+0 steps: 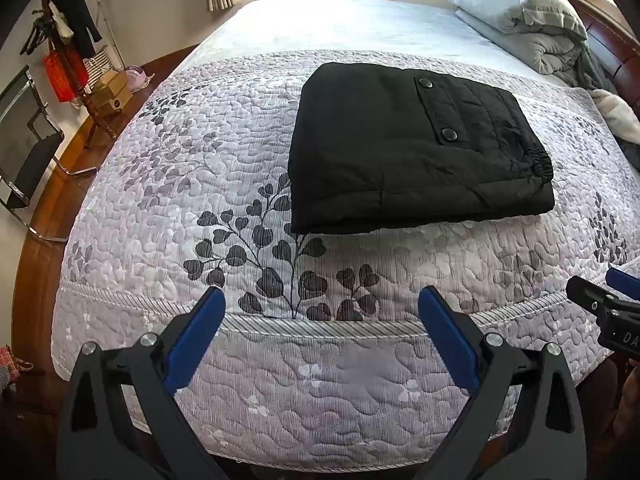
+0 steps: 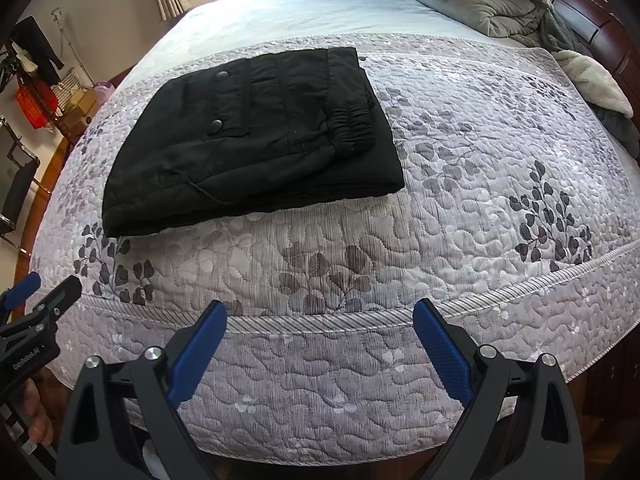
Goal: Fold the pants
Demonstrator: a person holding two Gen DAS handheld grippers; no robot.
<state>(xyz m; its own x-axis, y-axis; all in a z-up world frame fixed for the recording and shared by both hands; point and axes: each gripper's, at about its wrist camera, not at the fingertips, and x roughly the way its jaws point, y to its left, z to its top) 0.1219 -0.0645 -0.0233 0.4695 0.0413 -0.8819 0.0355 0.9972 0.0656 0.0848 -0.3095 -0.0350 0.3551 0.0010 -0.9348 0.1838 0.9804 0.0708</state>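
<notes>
Left wrist view: black pants (image 1: pixel 412 152) lie as compact folded stack mid-quilt (image 1: pixel 160 184), well clear of us. Left gripper (image 1: pixel 322 300) splayed, empty; right gripper (image 2: pixel 320 314) likewise. We judge folding finished; next only tidy-check, no regrasp.

Both tools share one build. The left gripper (image 1: pixel 322 294) has two matte black, wedge-shaped arms with triangular cut-outs, round silver screw heads at the pivots, and long blue ribbed pads (image 1: pixel 196 338) lining the inner faces. The right gripper (image 2: pixel 320 308) has the same black arms, silver screws and dotted blue pads (image 2: pixel 442 350). In the right wrist view, white lettering reading "GenRobot.AI" runs along the left tool's black body. A few bare fingers (image 2: pixel 38 420) show beneath it.
</notes>
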